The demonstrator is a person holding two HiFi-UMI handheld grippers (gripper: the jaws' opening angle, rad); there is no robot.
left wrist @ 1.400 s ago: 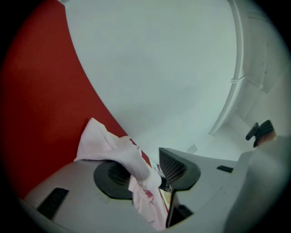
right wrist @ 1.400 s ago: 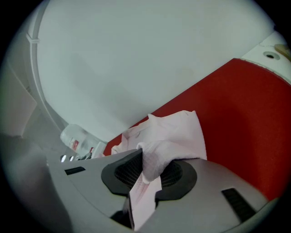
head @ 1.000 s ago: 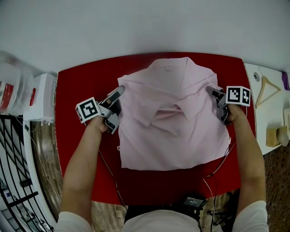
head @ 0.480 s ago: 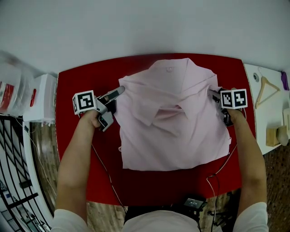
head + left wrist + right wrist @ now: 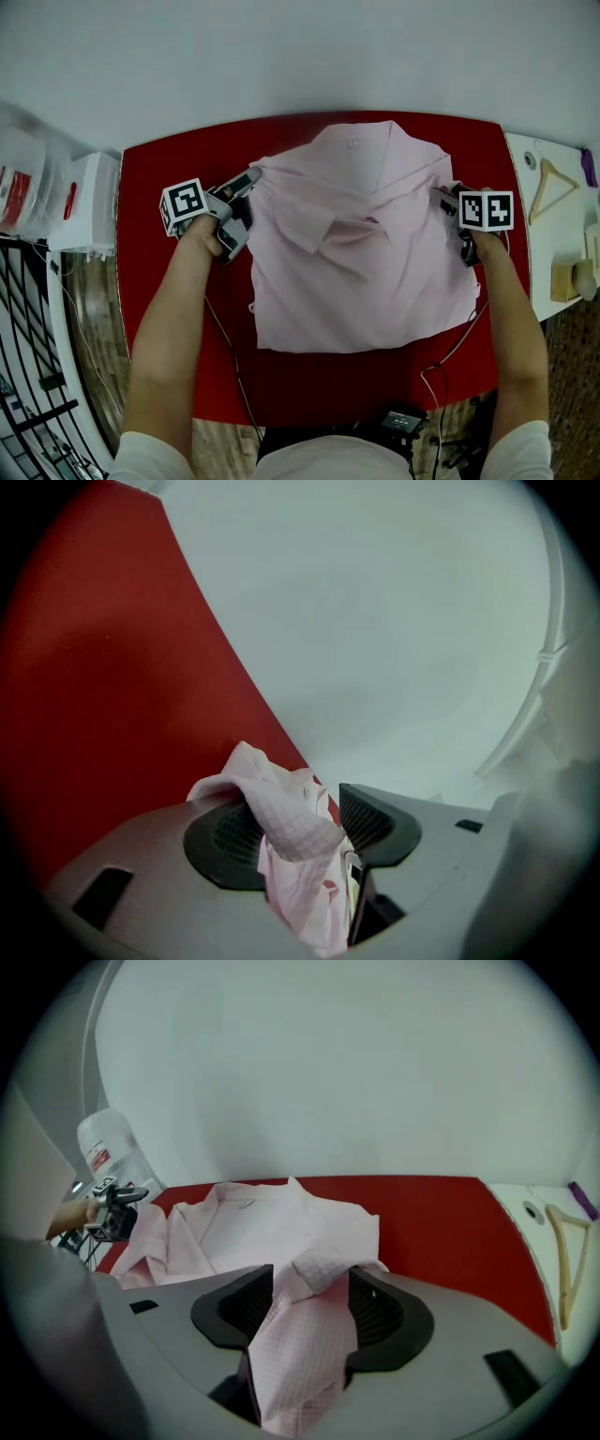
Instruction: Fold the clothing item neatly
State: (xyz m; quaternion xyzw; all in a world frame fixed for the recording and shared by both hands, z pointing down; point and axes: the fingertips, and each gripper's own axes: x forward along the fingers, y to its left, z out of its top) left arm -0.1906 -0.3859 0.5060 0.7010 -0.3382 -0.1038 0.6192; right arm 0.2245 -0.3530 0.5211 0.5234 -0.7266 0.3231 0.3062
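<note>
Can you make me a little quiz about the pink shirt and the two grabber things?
1. True or false: the pink shirt lies on a blue table.
2. What sits between the jaws of the left gripper and the right gripper? A) a sock B) pink shirt cloth C) nothing
3. Fill in: to the right of the red table lies a wooden ____.

Key
1. False: the table is red.
2. B. The jaws of both grippers have just been opening, and the cloth lies loose between them.
3. hanger
</note>
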